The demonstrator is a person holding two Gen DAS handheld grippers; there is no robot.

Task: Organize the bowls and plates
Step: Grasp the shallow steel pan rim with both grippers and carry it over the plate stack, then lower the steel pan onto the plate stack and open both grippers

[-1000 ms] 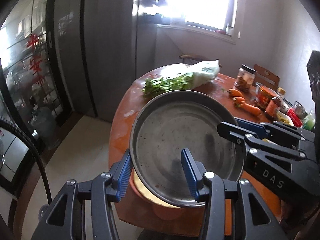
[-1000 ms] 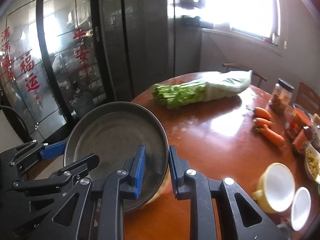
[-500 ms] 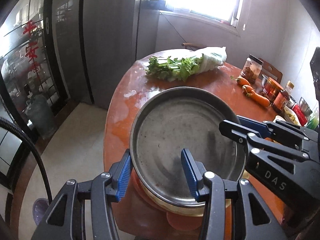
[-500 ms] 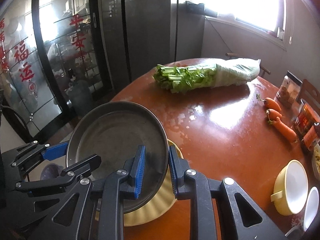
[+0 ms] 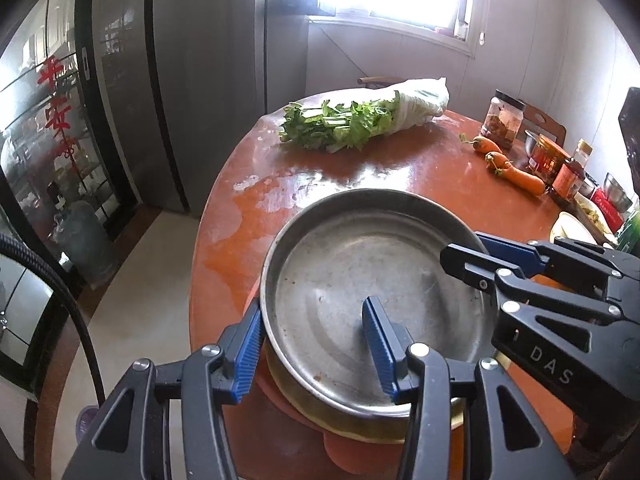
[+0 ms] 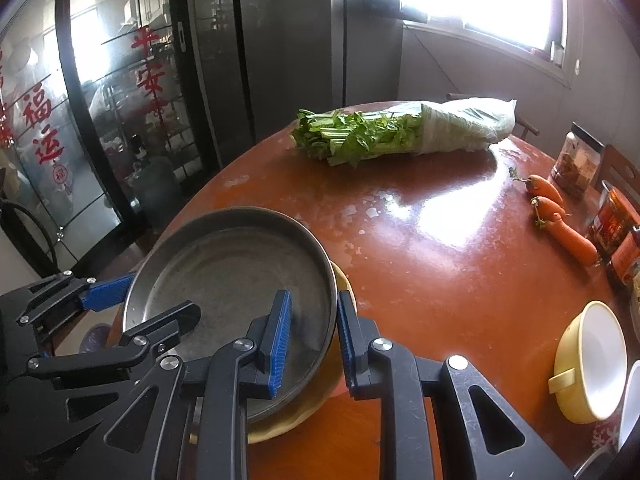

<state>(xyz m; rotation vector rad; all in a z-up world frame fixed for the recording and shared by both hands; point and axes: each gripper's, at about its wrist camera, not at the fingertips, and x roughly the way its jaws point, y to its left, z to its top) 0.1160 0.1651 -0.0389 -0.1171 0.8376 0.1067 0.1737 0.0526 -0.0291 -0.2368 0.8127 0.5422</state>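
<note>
both grippers are pitched downward over the near edge of the round table (image 6: 440,264). the left gripper (image 5: 312,344) is clamped on the metal plate (image 5: 360,292) at the rim's 8 o'clock, one pad outside, one inside. the right gripper (image 6: 310,336) is clenched on the same rim at its 4 o'clock in the right wrist view. the metal plate is seen resting on a yellow plate (image 6: 300,412), most of which is hidden beneath it; whether full contact is made cannot be told. a reddish dish (image 5: 344,452) under both is largely covered. at 3 o'clock a yellow cup (image 6: 588,364) is set apart, and a white bowl (image 6: 632,400) is cut off by the frame edge.
</note>
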